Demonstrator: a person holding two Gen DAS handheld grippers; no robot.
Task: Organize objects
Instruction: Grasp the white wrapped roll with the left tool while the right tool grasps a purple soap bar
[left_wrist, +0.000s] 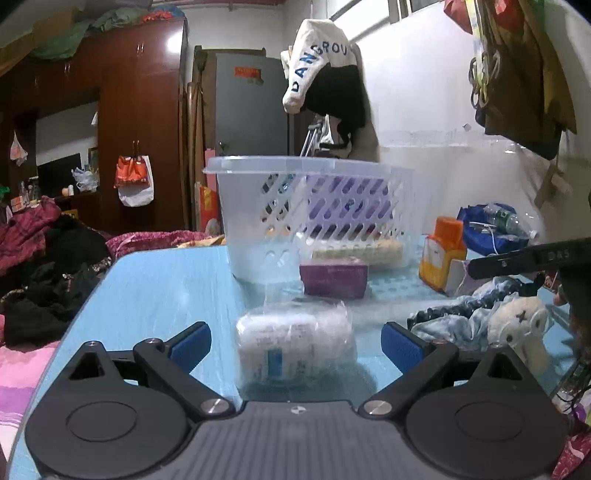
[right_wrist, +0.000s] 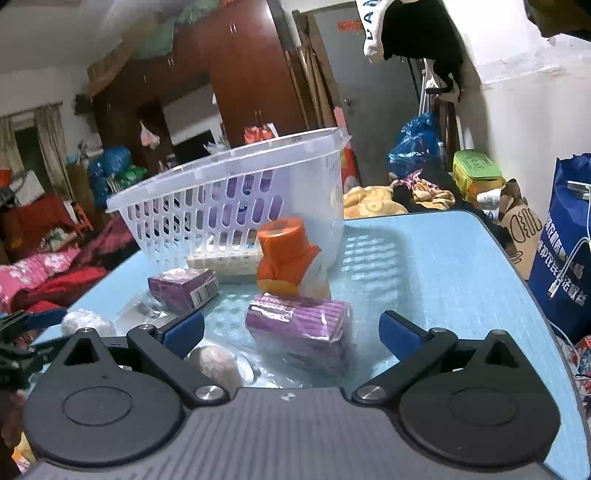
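Note:
A clear plastic basket (left_wrist: 314, 206) stands on the blue table (left_wrist: 159, 280); it also shows in the right wrist view (right_wrist: 236, 199), with a pale flat pack (right_wrist: 225, 262) inside. My left gripper (left_wrist: 295, 345) is open, its jaws on either side of a white pack in clear wrap (left_wrist: 295, 343). A purple box (left_wrist: 334, 278) lies beyond it. My right gripper (right_wrist: 291, 332) is open around a purple wrapped pack (right_wrist: 301, 326). An orange-capped bottle (right_wrist: 290, 258) and the purple box (right_wrist: 184, 288) lie ahead of it.
A white plush toy (left_wrist: 517, 328) and a blue-patterned cloth (left_wrist: 454, 321) lie at the table's right. A blue bag (right_wrist: 569, 243) stands off the table's right edge. Bedding and clothes (left_wrist: 44, 266) lie to the left.

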